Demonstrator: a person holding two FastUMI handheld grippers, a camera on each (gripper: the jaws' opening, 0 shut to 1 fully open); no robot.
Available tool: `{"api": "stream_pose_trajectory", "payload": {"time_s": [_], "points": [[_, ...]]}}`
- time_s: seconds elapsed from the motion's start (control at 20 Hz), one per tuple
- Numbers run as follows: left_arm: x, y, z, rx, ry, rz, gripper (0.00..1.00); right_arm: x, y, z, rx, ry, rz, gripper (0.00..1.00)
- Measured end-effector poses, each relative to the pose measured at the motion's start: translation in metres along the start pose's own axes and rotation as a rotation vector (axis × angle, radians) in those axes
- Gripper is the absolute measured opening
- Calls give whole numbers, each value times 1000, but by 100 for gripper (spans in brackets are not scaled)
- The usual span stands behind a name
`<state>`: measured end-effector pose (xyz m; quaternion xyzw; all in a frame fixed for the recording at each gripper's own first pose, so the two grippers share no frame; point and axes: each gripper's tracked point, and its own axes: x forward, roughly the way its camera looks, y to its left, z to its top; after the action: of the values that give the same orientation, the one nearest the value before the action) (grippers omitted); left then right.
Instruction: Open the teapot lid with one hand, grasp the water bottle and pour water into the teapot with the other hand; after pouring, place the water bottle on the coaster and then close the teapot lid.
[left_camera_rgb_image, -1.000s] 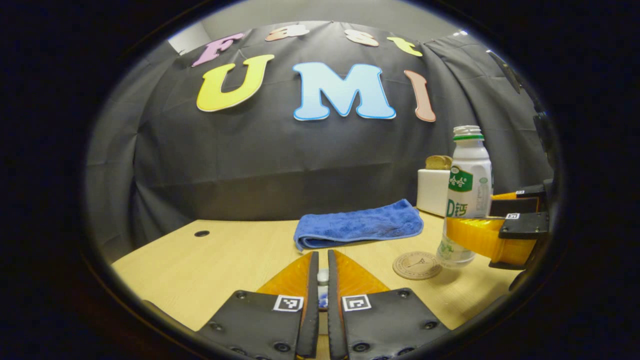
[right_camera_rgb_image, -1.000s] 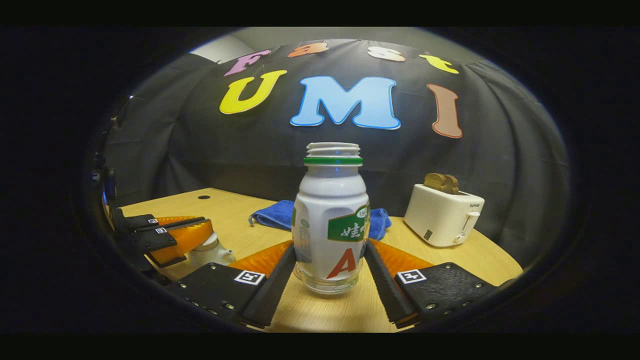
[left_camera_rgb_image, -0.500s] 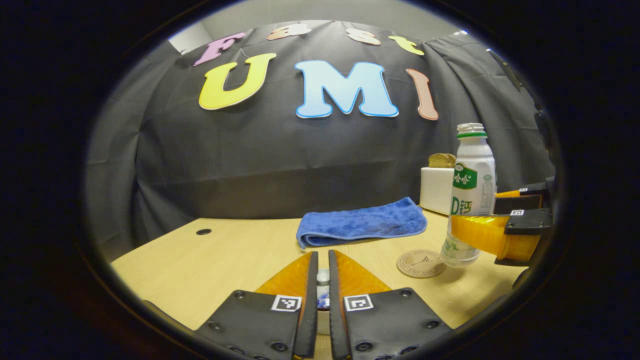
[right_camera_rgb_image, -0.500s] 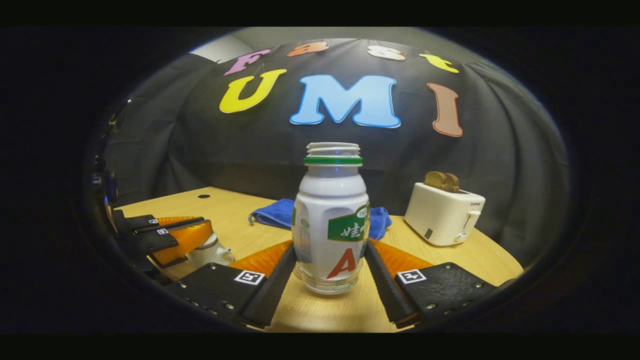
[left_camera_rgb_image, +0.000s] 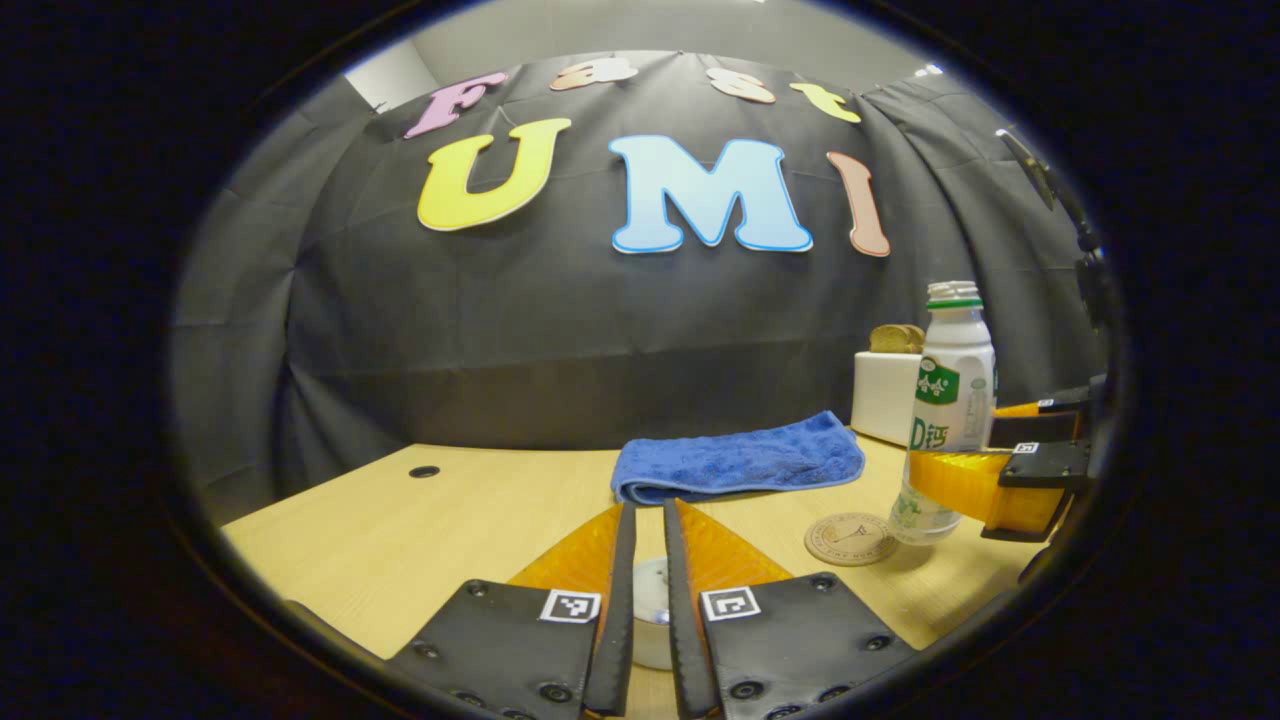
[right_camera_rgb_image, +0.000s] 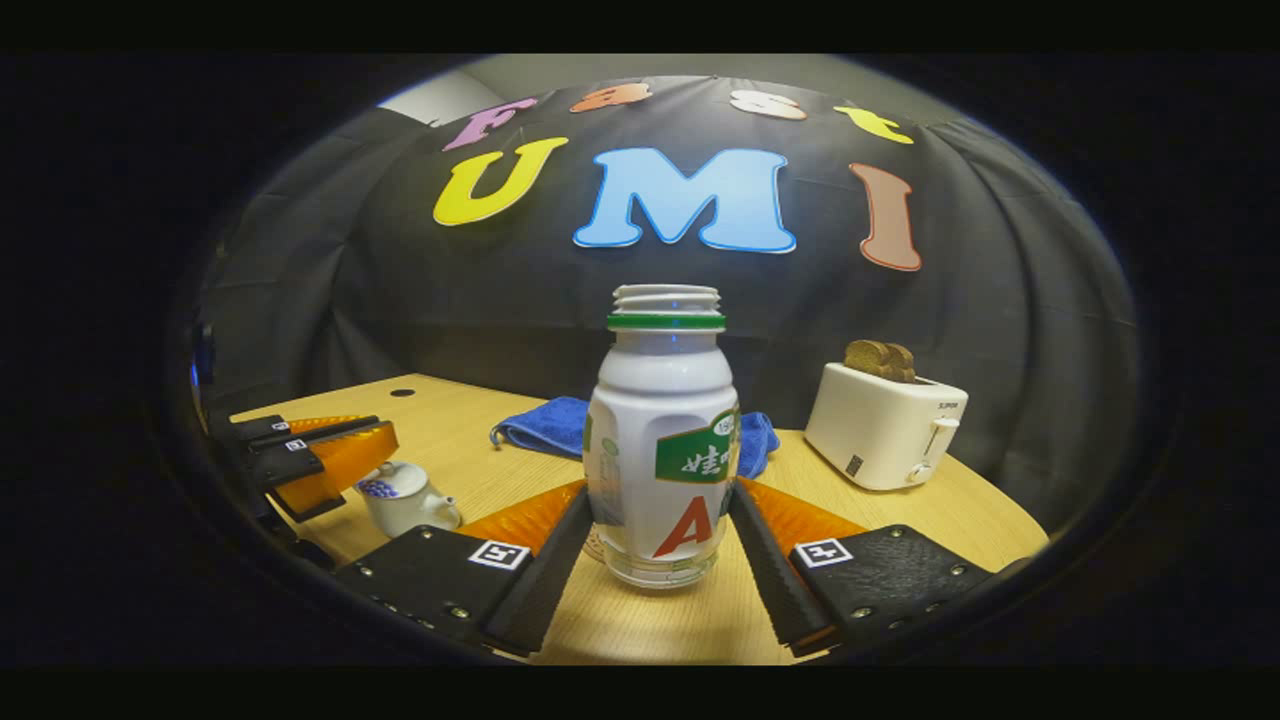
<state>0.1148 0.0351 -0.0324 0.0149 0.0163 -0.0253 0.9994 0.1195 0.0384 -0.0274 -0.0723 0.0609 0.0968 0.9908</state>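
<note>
The right hand-held gripper (right_camera_rgb_image: 660, 520) has its 2 fingers pressed against opposite sides of the bottle (right_camera_rgb_image: 665, 450), low on its body. The bottle is upright and uncapped at the near right of the tabletop (left_camera_rgb_image: 420, 520), just right of the coaster (left_camera_rgb_image: 850, 538). Such a low grip leaves a tall part above the fingers, so a quick swing toward the teapot (right_camera_rgb_image: 405, 500) could rock the bottle between the pads. Its smooth wall may slip once it is tilted. With no cap, an early tilt would likely spill water on the tabletop or the blue towel (left_camera_rgb_image: 740, 465) rather than into the pot. The left hand-held gripper (right_camera_rgb_image: 385, 445) hangs just above the teapot at the near left, fingers drawn narrow. In the left gripper view a white rounded part shows in the slit between them, but it cannot be told whether that is the lid pinched by its knob or the pot below. If the lid is not held or is barely caught, it could drop back and block the pour, or chip. The 2 grippers will work close together over a small opening, so a knock between them could tip the light teapot. The toaster (right_camera_rgb_image: 885, 425) stands far right, well clear.
</note>
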Motion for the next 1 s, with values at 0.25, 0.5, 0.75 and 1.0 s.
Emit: {"api": "stream_pose_trajectory", "payload": {"time_s": [0.25, 0.5, 0.75, 1.0], "points": [[-3, 7, 1, -18, -3, 16, 31, 2, -1, 4, 35, -12, 6, 81], [-3, 8, -1, -5, 0, 24, 31, 11, -8, 13, 73, -18, 22, 81], [-4, 9, 1, 2, -6, 28, 31, 34, -2, 13, 107, 6, 57, 81], [-3, 12, -4, 2, 3, 37, 31, 55, 6, 1, 134, 47, 86, 81]]}}
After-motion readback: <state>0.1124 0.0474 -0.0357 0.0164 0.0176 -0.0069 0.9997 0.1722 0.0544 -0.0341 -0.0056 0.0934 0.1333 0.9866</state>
